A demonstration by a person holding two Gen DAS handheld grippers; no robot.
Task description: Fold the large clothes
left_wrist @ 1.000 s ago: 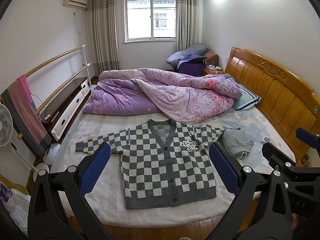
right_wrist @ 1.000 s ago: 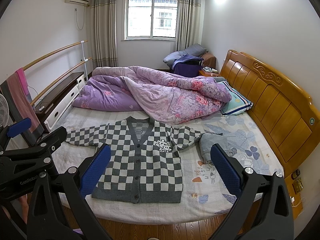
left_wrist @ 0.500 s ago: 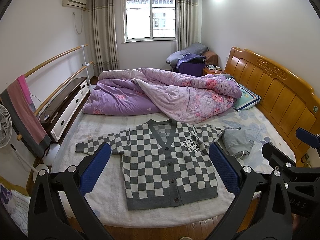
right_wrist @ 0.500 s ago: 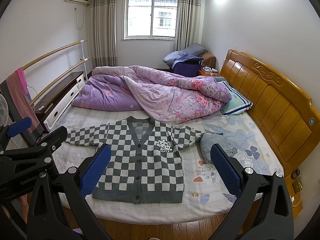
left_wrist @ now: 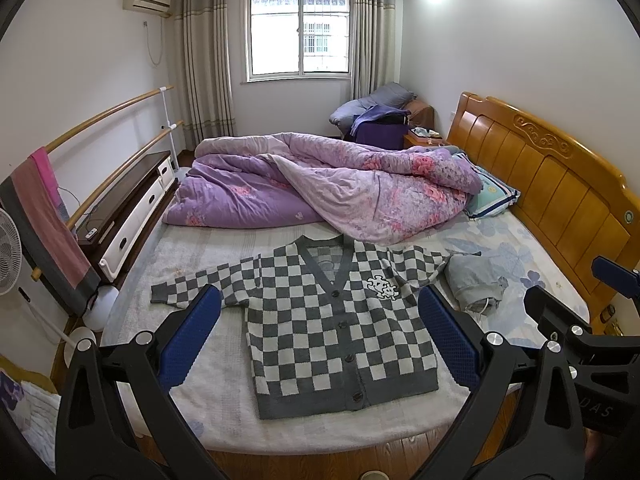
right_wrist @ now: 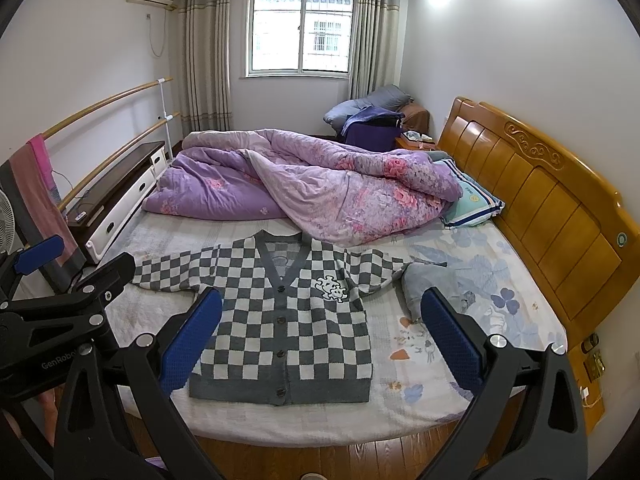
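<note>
A checkered cardigan point(left_wrist: 336, 320) is laid flat, buttoned, on the bed point(left_wrist: 200, 412), hem toward the near edge and collar just below the purple quilt point(left_wrist: 332, 188). One sleeve is stretched out away from the headboard point(left_wrist: 560, 188); the other is bunched up next to a grey garment point(left_wrist: 472, 284). The left gripper point(left_wrist: 320, 344) and right gripper point(right_wrist: 320, 344) are held above the near edge of the bed, fingers spread wide, nothing gripped, cardigan not touched. A pillow point(right_wrist: 472, 204) is tucked between quilt and headboard.
</note>
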